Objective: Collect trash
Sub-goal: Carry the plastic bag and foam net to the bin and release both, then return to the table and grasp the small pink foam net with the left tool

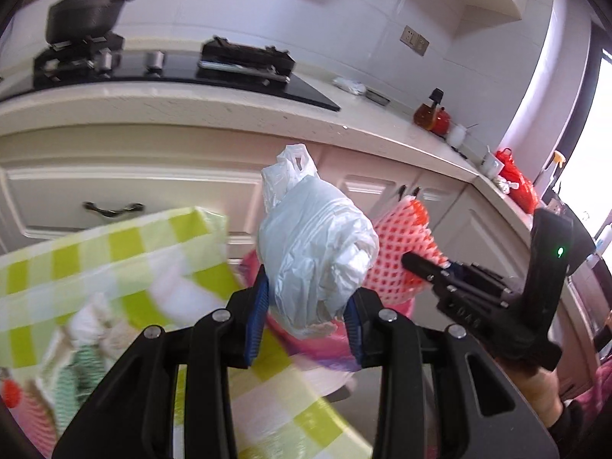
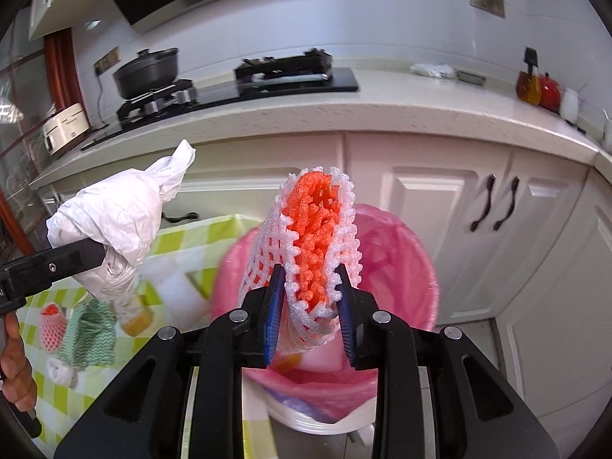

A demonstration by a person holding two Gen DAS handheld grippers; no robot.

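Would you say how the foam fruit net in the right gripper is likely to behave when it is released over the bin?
The foam net looks squashed flat between the right gripper pads, so it is probably soft and springy. Its open mesh suggests lightness; it may drift rather than fall straight into the pink-lined bin.

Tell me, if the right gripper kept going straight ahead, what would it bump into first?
Probably the pink-lined trash bin. The right gripper points down toward it, holding a foam fruit net, and nothing else seems to lie between. The exact depth is hard to judge through the fisheye lens.
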